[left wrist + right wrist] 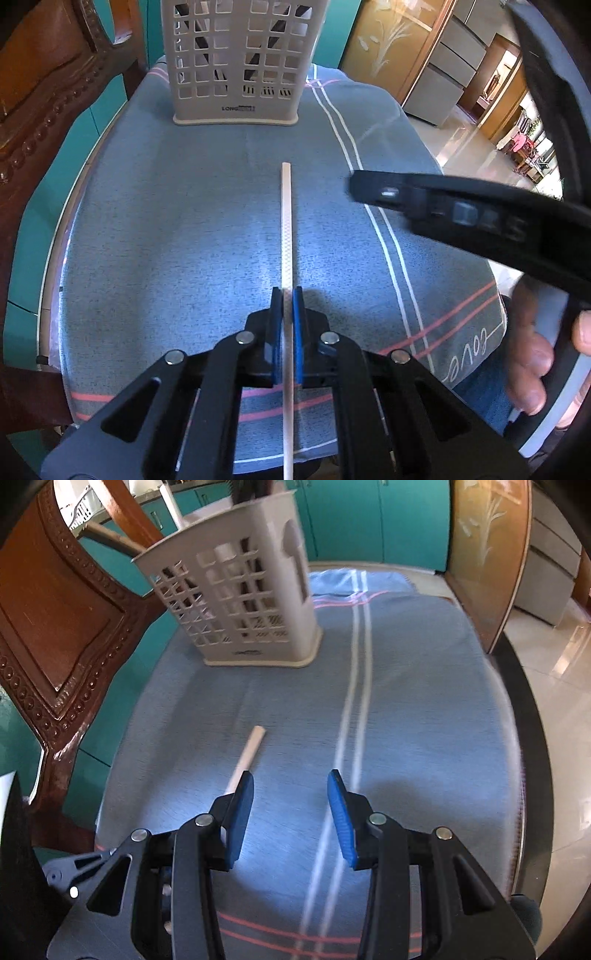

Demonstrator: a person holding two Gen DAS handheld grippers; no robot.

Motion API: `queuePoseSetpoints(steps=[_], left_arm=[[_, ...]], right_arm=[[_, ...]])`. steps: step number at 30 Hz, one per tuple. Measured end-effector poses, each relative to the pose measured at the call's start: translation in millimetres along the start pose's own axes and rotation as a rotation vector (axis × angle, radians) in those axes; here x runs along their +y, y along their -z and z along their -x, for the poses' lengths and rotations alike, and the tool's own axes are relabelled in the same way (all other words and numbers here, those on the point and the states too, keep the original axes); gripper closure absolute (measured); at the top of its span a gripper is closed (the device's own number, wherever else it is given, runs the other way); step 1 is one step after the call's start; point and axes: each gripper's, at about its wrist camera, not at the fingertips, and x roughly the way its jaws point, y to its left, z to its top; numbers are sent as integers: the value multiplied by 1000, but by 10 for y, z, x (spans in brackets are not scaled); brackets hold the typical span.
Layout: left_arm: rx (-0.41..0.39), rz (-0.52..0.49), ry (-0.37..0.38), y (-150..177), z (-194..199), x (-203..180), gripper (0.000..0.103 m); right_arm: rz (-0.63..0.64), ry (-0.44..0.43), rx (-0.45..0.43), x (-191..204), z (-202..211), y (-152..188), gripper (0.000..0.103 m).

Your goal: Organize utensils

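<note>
My left gripper (pixel 287 295) is shut on a long white chopstick (pixel 287 229) that points straight ahead over the blue cloth toward the beige slotted utensil holder (pixel 236 55). The holder stands upright at the far end of the table and has dark utensils inside. In the right wrist view my right gripper (pixel 290 777) is open and empty above the cloth, and the chopstick (pixel 250 749) shows just left of its left finger. The holder (pixel 243 594) stands ahead and to the left. The right gripper's black body (pixel 461 218) crosses the right side of the left wrist view.
A blue-grey cloth (pixel 424 701) with white and pink stripes covers the round table. A carved wooden chair (pixel 55 627) stands at the left. Teal cabinets (pixel 369 517) are behind, and a tiled floor (pixel 561 664) lies to the right. A hand (pixel 532 350) holds the right gripper.
</note>
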Motion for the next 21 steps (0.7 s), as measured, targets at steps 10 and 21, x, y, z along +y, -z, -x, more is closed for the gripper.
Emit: queuePoseSetpoints(steps=[10,21], left_arm=[[10,54,74,34,90,122,76],[-24,102,46,25,273,341,72]], right_arm=[[44,34,78,248,-408,-137,61],[102,66,42,389,-365,-150,96]])
